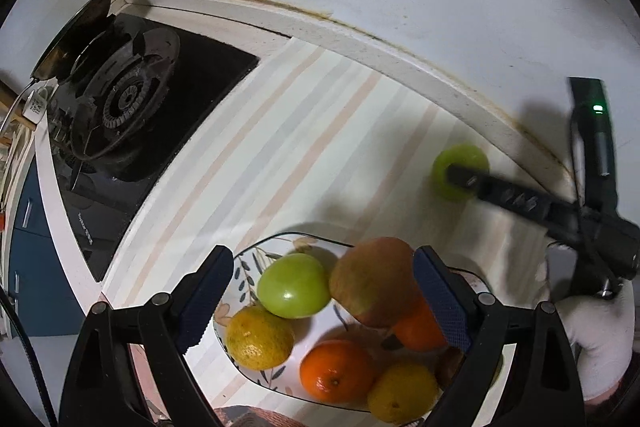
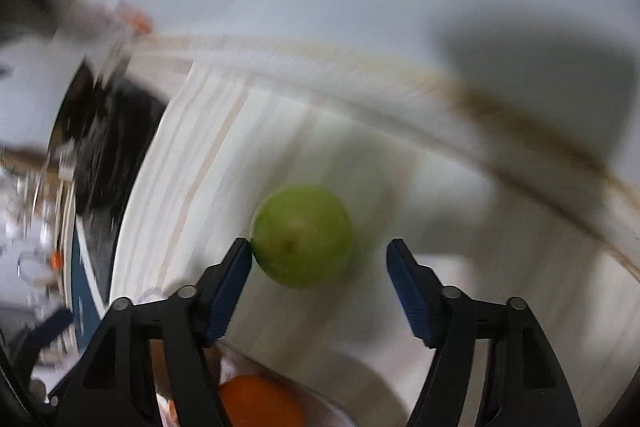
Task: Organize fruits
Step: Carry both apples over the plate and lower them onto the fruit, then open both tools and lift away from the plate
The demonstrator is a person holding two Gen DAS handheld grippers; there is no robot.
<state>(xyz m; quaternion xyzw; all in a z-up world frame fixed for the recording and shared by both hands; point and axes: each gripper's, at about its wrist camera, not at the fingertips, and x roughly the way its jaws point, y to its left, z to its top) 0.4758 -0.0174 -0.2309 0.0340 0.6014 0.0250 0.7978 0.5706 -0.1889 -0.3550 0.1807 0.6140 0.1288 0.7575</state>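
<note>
Green loose apple (image 2: 303, 235) sat on the striped counter (image 1: 280, 131) beyond the fruit plate (image 1: 240, 359), right gripper (image 2: 319, 259) open around it, left gripper (image 1: 322, 301) wide over the plate; next: close, then carry over.

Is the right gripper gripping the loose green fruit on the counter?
Cannot tell. In the blurred right wrist view the right gripper flanks the green fruit: one pad meets its edge, the other stands clear.
</note>
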